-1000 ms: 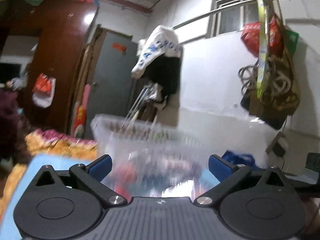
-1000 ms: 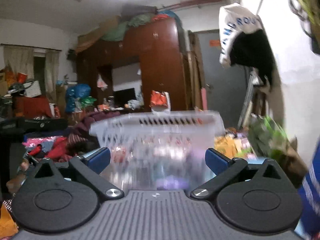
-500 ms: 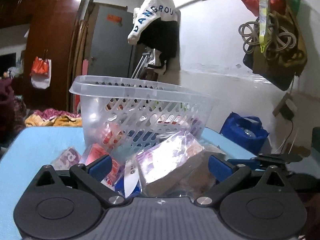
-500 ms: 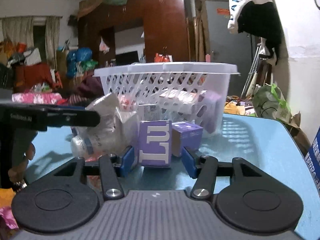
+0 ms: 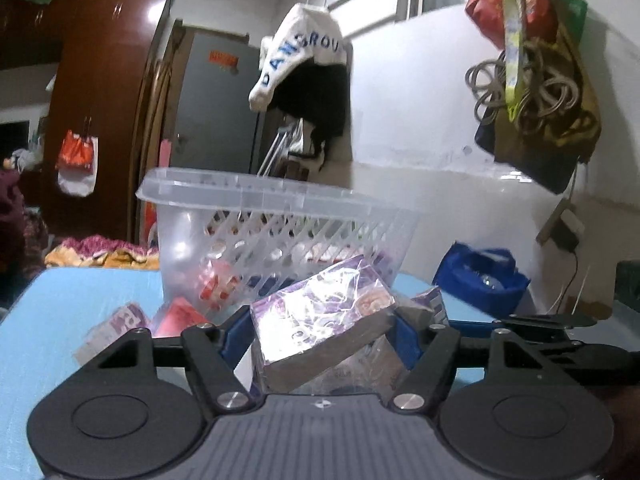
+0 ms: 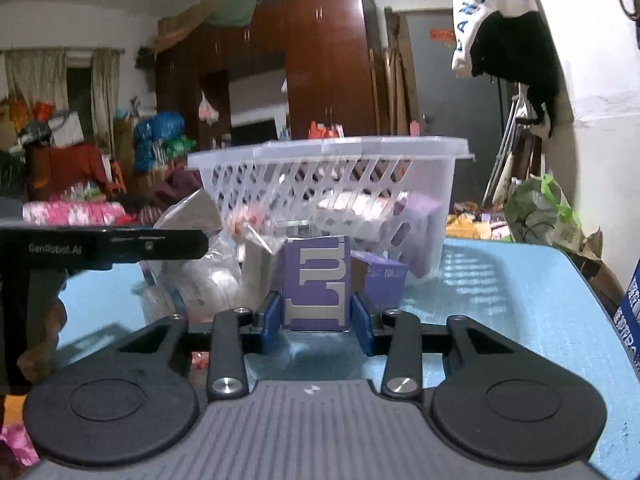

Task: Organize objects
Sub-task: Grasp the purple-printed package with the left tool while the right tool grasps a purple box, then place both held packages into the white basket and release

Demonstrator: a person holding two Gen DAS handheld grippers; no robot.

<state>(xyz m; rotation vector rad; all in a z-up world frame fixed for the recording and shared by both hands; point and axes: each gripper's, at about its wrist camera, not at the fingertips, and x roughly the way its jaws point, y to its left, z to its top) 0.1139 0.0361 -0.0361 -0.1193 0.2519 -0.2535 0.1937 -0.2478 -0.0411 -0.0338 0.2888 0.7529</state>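
I have both claws loaded in front of the clear basket [image 6: 332, 184] on the blue table [image 6: 520, 300]. My right gripper [image 6: 316, 316] pinches a purple box [image 6: 316, 284]; my left gripper [image 5: 320, 340] squeezes a shiny wrapped packet [image 5: 320, 320], which sits tilted between the pads. To do this well I judge I should lift each straight up, clear the rim, then release low inside (the packet's wrap looks slippery). Writing: large pale letters on the box I cannot make out, "GenRobot.AI" on the other tool, "ANGROU" on the hanging garment [image 6: 496, 20].
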